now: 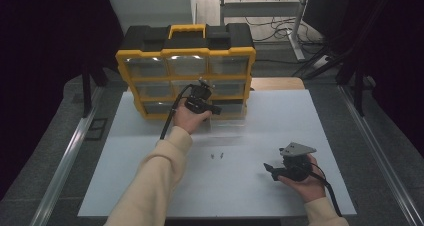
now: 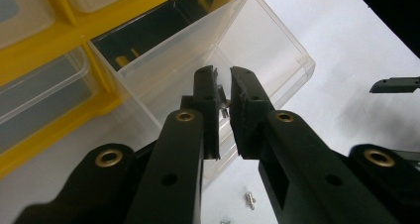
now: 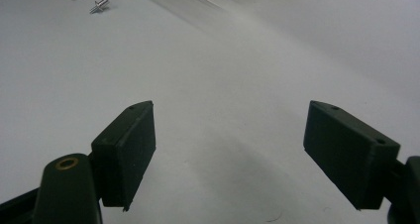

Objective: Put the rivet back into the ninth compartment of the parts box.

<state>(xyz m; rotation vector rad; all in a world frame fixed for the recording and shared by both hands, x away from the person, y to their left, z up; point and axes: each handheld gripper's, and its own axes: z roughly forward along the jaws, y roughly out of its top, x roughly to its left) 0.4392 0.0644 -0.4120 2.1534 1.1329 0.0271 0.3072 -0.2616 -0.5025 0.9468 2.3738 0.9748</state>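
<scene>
Held the left gripper (image 2: 224, 92) nearly closed on what looked like a small screw (image 2: 223, 103), though blurred and half hidden between the pads. Hovered just above and in front of the pulled-out clear drawer (image 2: 257, 45), bottom right of the yellow organizer (image 1: 185, 53), so the drop lay forward and slightly down, over the drawer's near wall. Ran with its long axis out from the cabinet toward the person, leaving open room inside and a low rim to clear. Left two more screws (image 1: 216, 156) on the white table (image 1: 150, 186), between both hands, a little nearer the left. Rested the right gripper (image 3: 228, 154) wide open and empty, low over bare table near the right front edge, well apart from the drawer, with free space all round.
</scene>
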